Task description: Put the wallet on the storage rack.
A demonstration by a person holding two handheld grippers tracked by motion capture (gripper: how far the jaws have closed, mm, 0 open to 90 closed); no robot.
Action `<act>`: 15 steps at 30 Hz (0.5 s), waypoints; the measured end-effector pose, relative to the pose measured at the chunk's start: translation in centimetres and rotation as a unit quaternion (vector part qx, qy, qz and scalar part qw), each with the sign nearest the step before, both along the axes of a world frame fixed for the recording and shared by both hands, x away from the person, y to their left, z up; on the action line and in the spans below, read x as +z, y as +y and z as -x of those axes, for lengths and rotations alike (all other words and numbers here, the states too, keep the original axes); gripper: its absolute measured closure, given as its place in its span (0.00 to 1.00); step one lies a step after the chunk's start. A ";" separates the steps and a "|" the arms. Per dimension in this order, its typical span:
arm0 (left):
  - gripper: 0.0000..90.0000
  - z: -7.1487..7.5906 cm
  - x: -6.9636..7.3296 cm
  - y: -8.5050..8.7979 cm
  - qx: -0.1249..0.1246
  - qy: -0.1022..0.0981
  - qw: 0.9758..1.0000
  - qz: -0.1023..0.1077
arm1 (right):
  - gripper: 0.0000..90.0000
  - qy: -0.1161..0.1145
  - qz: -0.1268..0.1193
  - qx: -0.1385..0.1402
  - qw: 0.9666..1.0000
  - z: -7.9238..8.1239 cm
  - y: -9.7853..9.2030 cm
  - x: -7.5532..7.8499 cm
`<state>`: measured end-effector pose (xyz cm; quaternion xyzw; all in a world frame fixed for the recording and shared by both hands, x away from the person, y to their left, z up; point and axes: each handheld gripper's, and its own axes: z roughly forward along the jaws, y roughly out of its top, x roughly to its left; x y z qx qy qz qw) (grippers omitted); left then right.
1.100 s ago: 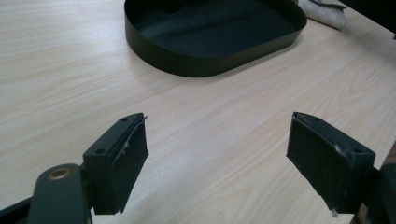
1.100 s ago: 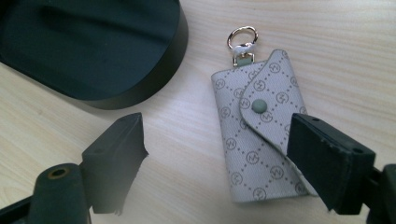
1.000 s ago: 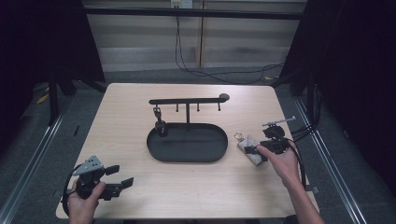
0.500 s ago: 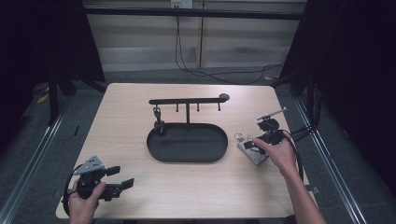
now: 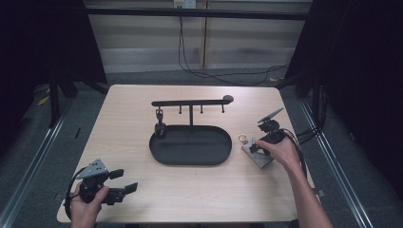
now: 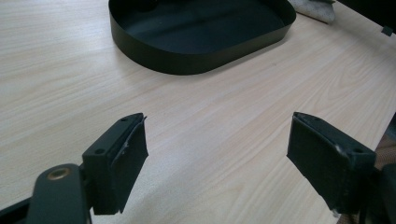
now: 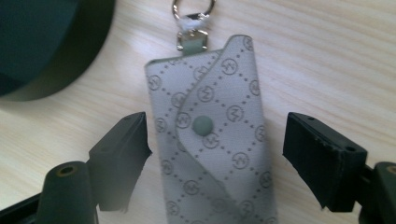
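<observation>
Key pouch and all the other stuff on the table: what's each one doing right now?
Key pouch: flat on the table, flap snapped shut, between the open right tongs, untouched.
Clip ring: on the pouch's top end.
Tray: holds no loose item.
Hook rack: upright.
Left tongs: open, holding nothing.

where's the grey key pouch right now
The grey key pouch lies flat on the table at the right side of the high view, just right of the black oval tray, between the right gripper's open jaws.
</observation>
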<state>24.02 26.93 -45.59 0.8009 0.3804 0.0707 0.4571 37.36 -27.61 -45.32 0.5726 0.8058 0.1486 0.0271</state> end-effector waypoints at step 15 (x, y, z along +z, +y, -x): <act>0.22 -0.2 -0.1 0.1 -0.003 0.006 1.000 0.001 | 0.29 0.035 0.056 0.027 0.997 -0.8 1.9 -1.2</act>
